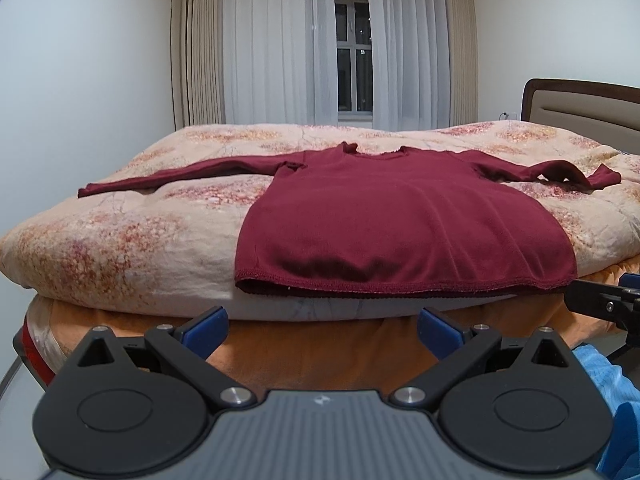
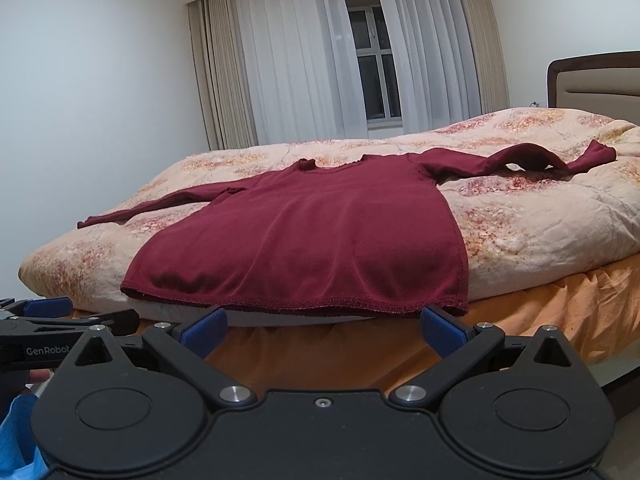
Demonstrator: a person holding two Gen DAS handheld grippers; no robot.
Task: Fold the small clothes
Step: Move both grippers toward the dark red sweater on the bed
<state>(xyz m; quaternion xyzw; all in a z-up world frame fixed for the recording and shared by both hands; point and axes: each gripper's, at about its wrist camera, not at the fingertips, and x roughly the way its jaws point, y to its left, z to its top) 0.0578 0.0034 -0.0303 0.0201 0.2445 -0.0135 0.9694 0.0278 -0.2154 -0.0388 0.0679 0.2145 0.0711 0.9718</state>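
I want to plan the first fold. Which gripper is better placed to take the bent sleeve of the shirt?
Probably the right gripper: the bent sleeve lies on its side of the shirt. For the left gripper that sleeve is across the body. Both stand open, short of the hem, holding nothing.

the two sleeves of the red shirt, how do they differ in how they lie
The left sleeve lies flat and straight on the quilt; the right sleeve is bent, humped up with a gap beneath. The left sleeve's cuff points outward; the right sleeve's cuff kinks upward. Both spread away from the shirt, unfolded.
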